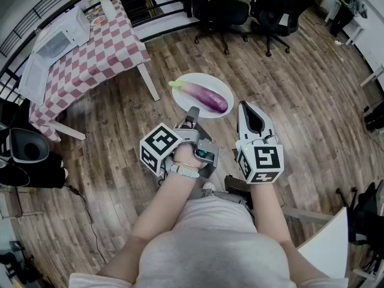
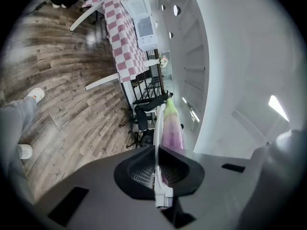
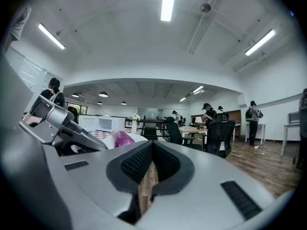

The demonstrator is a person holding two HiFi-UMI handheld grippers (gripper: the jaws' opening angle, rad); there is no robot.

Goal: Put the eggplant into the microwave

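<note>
Left claw [image 1: 192,111] clamps the plate [image 1: 198,79] rim, eggplant [image 1: 207,96] lying on it just beyond; right claw [image 1: 246,107] closed, empty.

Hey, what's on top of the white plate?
A purple eggplant with a green stem end lies on the plate, nothing else. The left gripper is shut on the near rim, covering that edge.

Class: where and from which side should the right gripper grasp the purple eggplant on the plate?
Grip the long purple eggplant across its thick middle, from above: it lies flat on the round white plate, whose near rim the left gripper pinches.
</note>
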